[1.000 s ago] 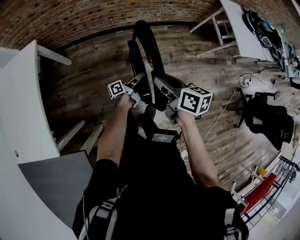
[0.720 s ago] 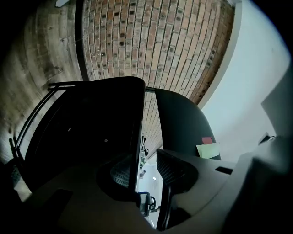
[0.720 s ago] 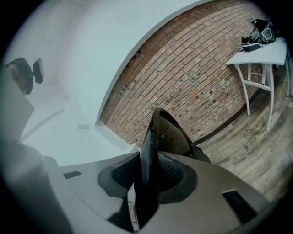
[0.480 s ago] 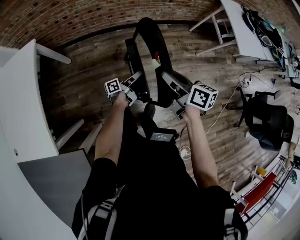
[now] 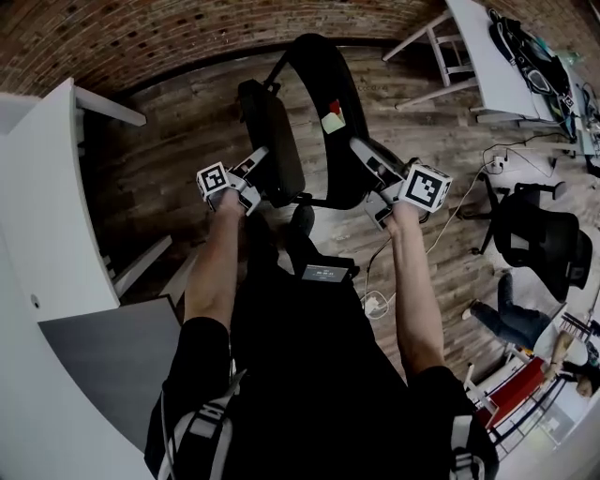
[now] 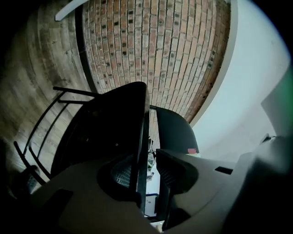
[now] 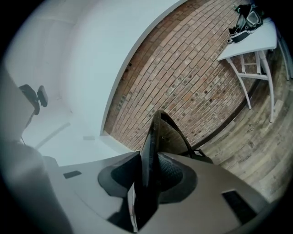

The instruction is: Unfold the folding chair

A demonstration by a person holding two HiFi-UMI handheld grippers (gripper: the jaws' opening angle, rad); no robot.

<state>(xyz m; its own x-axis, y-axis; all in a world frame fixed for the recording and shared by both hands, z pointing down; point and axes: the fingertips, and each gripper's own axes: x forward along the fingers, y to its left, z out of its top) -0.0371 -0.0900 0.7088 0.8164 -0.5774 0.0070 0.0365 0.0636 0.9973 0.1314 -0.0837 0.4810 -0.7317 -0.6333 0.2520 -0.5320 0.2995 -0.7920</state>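
Note:
The black folding chair stands on the wood floor in front of me, partly spread. Its seat (image 5: 272, 141) is at the left and its curved backrest (image 5: 328, 103) at the right. My left gripper (image 5: 258, 161) has the seat's thin edge (image 6: 138, 137) between its jaws; the edge lies against one pad, with a sliver of light before the other. In the left gripper view (image 6: 146, 169) the backrest (image 6: 176, 132) shows beyond. My right gripper (image 5: 366, 155) is shut on the backrest's edge (image 7: 153, 137), with both pads (image 7: 169, 173) against it.
A white table (image 5: 47, 234) runs along the left and a white desk (image 5: 487, 56) stands at the upper right. A black office chair (image 5: 530, 234) and a crouching person (image 5: 506, 314) are at the right. Cables (image 5: 375, 305) lie by my feet. A brick wall (image 5: 187, 28) is behind.
My hands have moved apart, the left one leftward and the right one rightward. The seat and backrest have spread with them. A person has come into view at the lower right.

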